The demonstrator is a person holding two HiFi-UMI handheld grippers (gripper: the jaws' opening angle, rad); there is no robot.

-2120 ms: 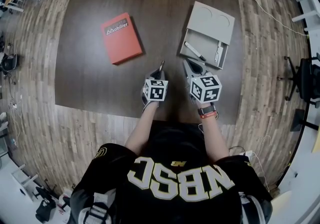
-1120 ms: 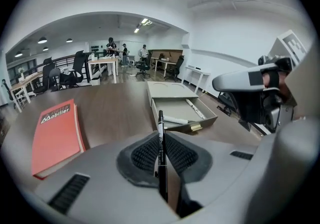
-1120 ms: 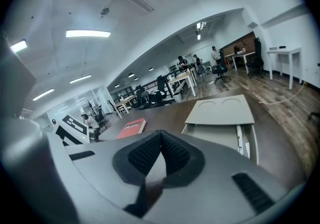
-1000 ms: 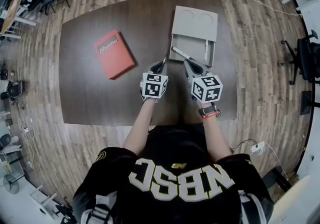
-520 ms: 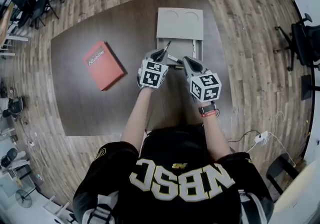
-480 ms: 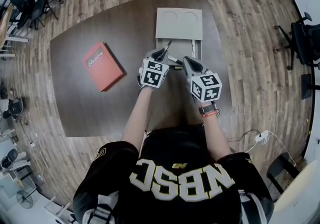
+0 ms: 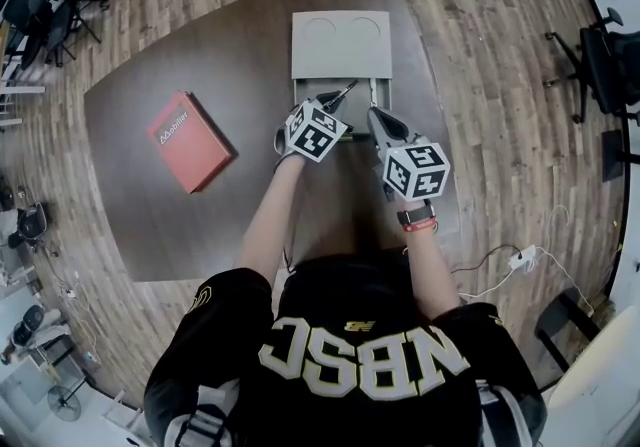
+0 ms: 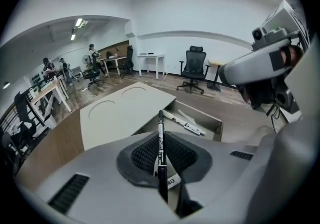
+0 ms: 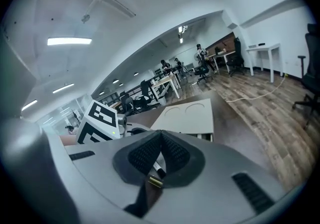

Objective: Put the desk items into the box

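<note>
A grey box with two round marks on its lid lies at the table's far middle, its near compartment open. A white pen lies inside. My left gripper is shut on a black-and-white pen, which points up and forward over the open compartment. The pen's tip reaches above the box's near edge. Close to the right, my right gripper hovers at the compartment's near edge. Its pads meet at the tip, and I see nothing gripped between them.
A red book lies flat on the left part of the dark table. Wooden floor surrounds the table. Office chairs stand off to the right, with desks and people far behind in the left gripper view.
Both grippers have moved forward to the box's open compartment. The left one still carries the pen, which now points over the opening.
</note>
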